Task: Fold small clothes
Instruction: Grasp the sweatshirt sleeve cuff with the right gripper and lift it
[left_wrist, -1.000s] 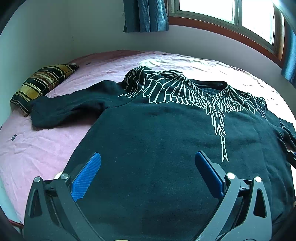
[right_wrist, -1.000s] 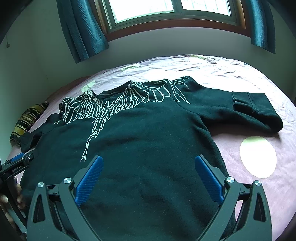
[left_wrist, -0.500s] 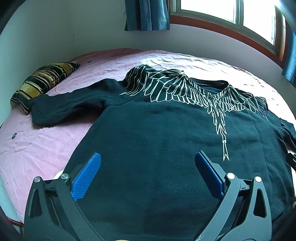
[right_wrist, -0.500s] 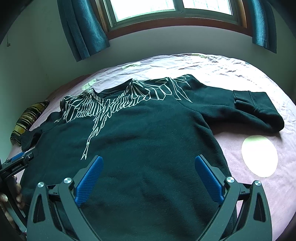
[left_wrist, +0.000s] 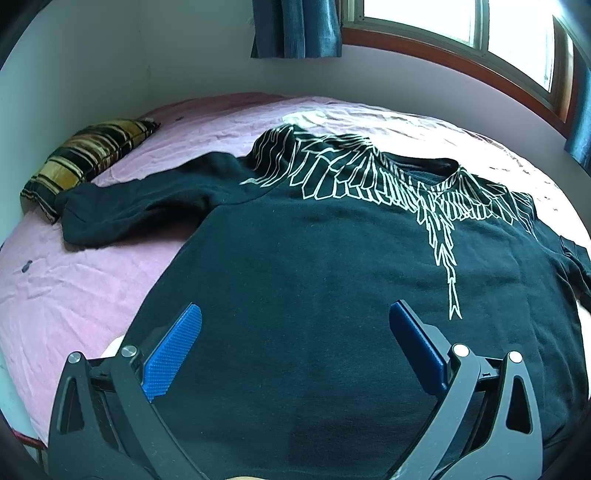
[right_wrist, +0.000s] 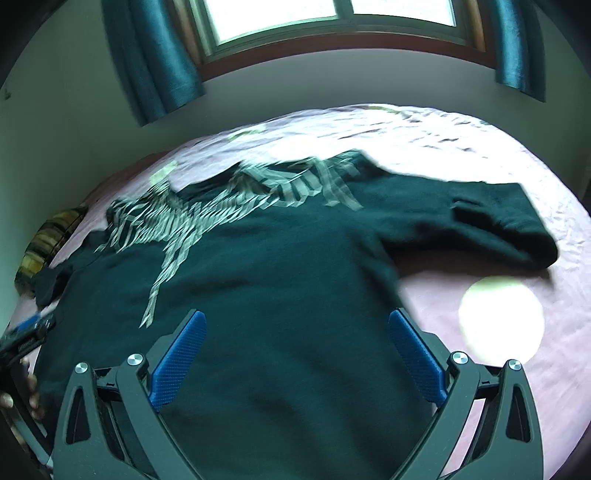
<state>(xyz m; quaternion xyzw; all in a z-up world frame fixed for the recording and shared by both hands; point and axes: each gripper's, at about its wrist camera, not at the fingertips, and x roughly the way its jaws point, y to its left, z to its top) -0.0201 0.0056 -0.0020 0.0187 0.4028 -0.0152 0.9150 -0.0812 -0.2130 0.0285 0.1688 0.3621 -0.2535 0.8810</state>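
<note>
A black sweatshirt (left_wrist: 314, 266) with a white feather print across the chest lies spread flat, front up, on a pink bed (left_wrist: 74, 288). Its left sleeve (left_wrist: 140, 210) stretches toward the pillow; the other sleeve (right_wrist: 480, 218) shows in the right wrist view, which is motion-blurred. My left gripper (left_wrist: 293, 314) hovers open over the sweatshirt's lower left part, nothing between its blue pads. My right gripper (right_wrist: 295, 321) hangs open over the lower right part of the sweatshirt (right_wrist: 288, 295), also empty. The left gripper's tip (right_wrist: 26, 332) and a hand show at that view's left edge.
A striped yellow and black pillow (left_wrist: 85, 158) lies at the bed's far left by the wall. A window with teal curtains (right_wrist: 155, 62) stands behind the bed. A bright round sun patch (right_wrist: 500, 321) falls on the sheet right of the sweatshirt.
The right wrist view has shifted and blurred, with the sweatshirt sliding lower in the frame as the right gripper moves. The left gripper has barely moved. Both stay open.
</note>
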